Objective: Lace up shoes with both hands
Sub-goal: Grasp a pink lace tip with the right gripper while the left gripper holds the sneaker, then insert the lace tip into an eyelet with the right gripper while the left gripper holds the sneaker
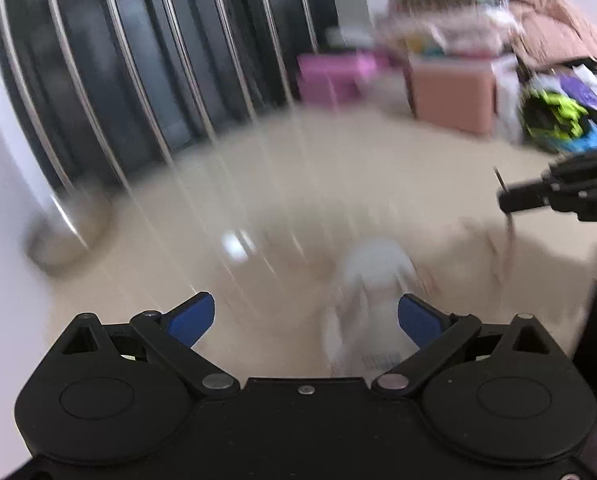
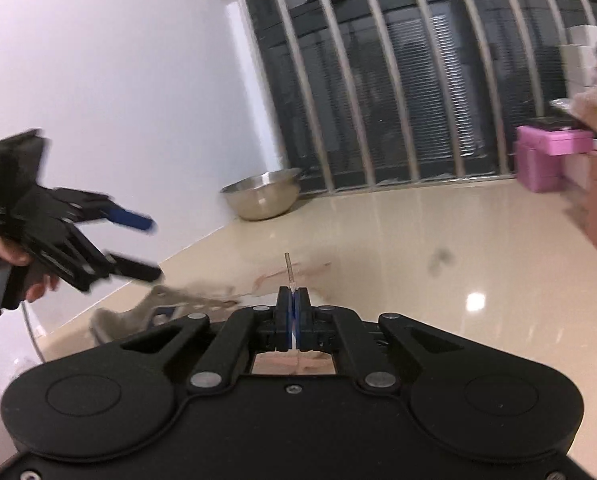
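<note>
Right gripper [image 2: 292,300] pinches the lace tip [image 2: 288,268], its aglet poking up beyond the closed fingers. Left gripper [image 1: 306,316] hangs wide open over the blurred shoe [image 1: 372,280] on the floor. Threading appears underway; the tip next needs an eyelet.

Right gripper [image 2: 293,300] pinches lace tip [image 2: 288,268] (jaws closed).

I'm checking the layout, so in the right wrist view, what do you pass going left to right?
Left gripper → steel bowl → lace tip in the shut right gripper → pink box.
</note>
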### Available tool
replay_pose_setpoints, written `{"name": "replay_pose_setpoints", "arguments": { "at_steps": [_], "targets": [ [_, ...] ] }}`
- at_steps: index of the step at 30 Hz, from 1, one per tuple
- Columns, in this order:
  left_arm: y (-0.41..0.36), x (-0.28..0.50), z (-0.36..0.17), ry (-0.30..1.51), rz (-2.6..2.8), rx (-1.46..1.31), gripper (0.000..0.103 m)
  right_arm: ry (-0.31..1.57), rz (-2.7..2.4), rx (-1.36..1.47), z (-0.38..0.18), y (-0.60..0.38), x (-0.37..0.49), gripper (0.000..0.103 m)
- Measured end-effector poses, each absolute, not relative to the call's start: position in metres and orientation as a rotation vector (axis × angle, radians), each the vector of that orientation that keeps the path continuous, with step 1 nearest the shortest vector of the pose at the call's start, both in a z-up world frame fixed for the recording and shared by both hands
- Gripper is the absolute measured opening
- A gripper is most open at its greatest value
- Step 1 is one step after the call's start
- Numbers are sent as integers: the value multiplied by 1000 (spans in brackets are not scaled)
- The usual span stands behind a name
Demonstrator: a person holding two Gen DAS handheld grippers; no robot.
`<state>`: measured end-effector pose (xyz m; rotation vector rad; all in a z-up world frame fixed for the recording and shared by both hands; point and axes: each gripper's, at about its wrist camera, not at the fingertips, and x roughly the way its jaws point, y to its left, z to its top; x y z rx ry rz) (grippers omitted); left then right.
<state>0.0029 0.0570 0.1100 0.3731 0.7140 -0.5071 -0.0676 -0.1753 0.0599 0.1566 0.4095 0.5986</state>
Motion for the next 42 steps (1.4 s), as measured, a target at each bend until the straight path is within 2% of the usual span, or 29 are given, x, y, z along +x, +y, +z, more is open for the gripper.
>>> {"name": "replay_pose_setpoints", "arguments": {
  "at_steps": [2,5,8,9,11,13,17,21,28,34,42],
  "targets": [
    [62,12,103,788,-504,300,99,462,641,159,60,-164,-66,1],
    [66,13,102,766,-540,200,103,457,633,102,62,-147,-67,1],
    [60,16,100,757,-516,214,99,449,664,84,65,-133,-61,1],
    [57,17,98,759,-496,245,75,447,678,87,67,-129,-58,1],
    [53,20,94,777,-494,276,53,451,696,97,69,-120,-48,1],
    [50,20,91,797,-580,252,18,460,708,127,69,-111,-38,1],
    [46,16,86,768,-568,259,14,523,718,187,57,-94,-20,0],
    [81,26,76,795,-565,-24,14,569,712,167,38,-77,-16,0],
    [114,41,64,838,-587,-318,15,635,714,158,22,-70,-9,0],
    [123,45,60,848,-605,-363,21,682,767,143,18,-71,4,0],
    [124,51,59,869,-629,-357,21,839,887,166,19,-71,44,0]
  ]
}}
